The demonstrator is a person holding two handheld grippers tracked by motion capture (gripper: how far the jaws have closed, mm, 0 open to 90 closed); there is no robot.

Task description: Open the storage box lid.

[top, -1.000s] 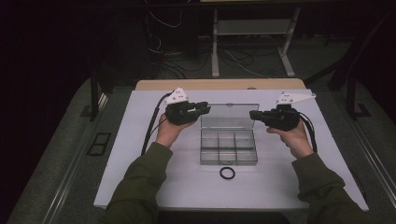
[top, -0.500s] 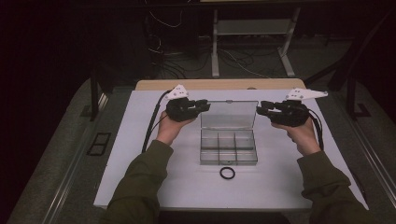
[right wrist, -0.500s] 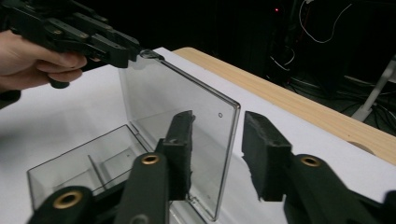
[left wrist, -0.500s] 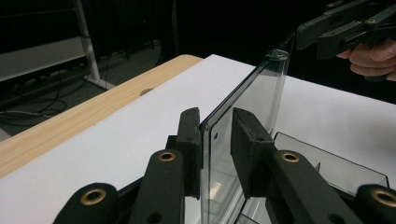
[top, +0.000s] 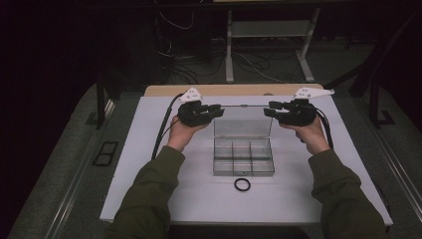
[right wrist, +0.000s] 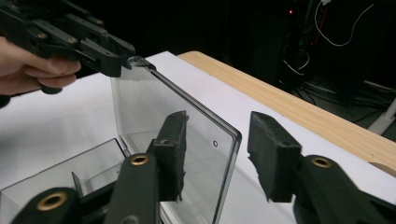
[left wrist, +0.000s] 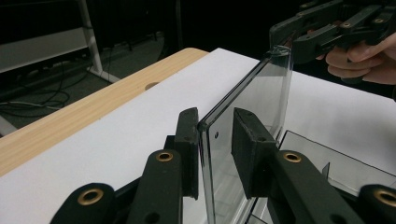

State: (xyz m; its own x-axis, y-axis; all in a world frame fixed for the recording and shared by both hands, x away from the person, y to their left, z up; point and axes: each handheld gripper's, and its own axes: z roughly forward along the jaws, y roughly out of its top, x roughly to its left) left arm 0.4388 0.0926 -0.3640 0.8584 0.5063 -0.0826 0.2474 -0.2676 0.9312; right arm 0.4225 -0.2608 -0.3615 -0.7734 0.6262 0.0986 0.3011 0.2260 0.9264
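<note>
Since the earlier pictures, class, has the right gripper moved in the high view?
Yes. The right gripper has shifted away from the person along the table, toward its far wooden edge, and its jaws have just been opening around the lid.

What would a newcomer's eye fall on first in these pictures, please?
Most striking is the clear box at mid-table, its lid standing upright. The left claw and right claw bracket the lid's top corners with gaps showing. A black ring lies just before the box.
</note>
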